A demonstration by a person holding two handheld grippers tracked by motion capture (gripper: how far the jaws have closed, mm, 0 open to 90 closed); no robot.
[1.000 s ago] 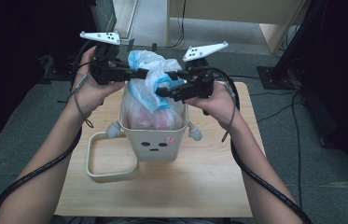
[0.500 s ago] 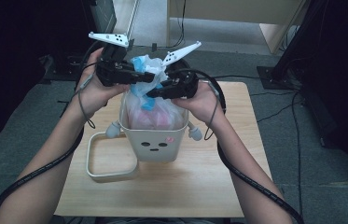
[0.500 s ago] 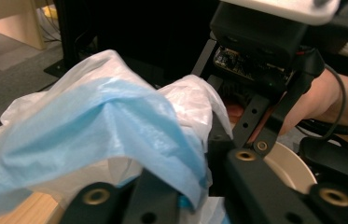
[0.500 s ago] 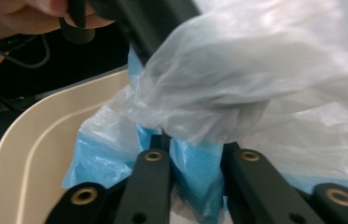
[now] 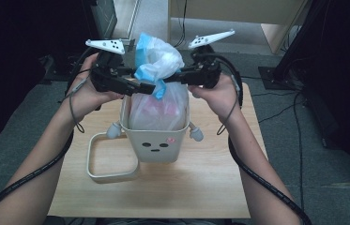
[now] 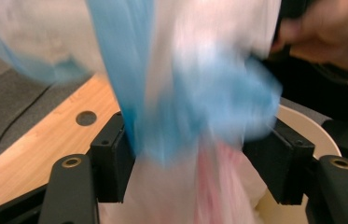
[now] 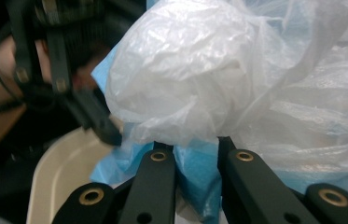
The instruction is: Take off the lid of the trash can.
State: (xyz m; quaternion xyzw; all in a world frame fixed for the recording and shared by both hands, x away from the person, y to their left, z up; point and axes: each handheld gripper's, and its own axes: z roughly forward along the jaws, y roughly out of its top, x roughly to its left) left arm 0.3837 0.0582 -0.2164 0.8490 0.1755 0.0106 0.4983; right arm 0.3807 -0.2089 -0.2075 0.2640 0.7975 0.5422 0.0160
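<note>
A translucent white plastic bag (image 5: 158, 61) with blue edging stands in a cream bin (image 5: 156, 145) that has a face and small arms. Its gathered top rises above the bin between both grippers. My left gripper (image 5: 149, 86) comes in from the left; its jaws have just been opening and now stand apart, with the bag's neck (image 6: 190, 140) loose between them. My right gripper (image 5: 182, 77) reaches in from the right, its jaws having just been closing; in the right gripper view it (image 7: 195, 172) is shut on a fold of blue plastic (image 7: 195, 186) under the puffed white top (image 7: 237, 84).
The bin stands on a small wooden table (image 5: 201, 187), with a cream rectangular ring (image 5: 90, 159) lying flat to its left. A round hole (image 6: 86, 117) shows in the tabletop. Grey carpet, cables and dark furniture surround the table.
The left jaws have opened around the bag's neck. The right gripper has closed on the blue plastic and moved right and up, and the bag's top stands taller and fuller.
</note>
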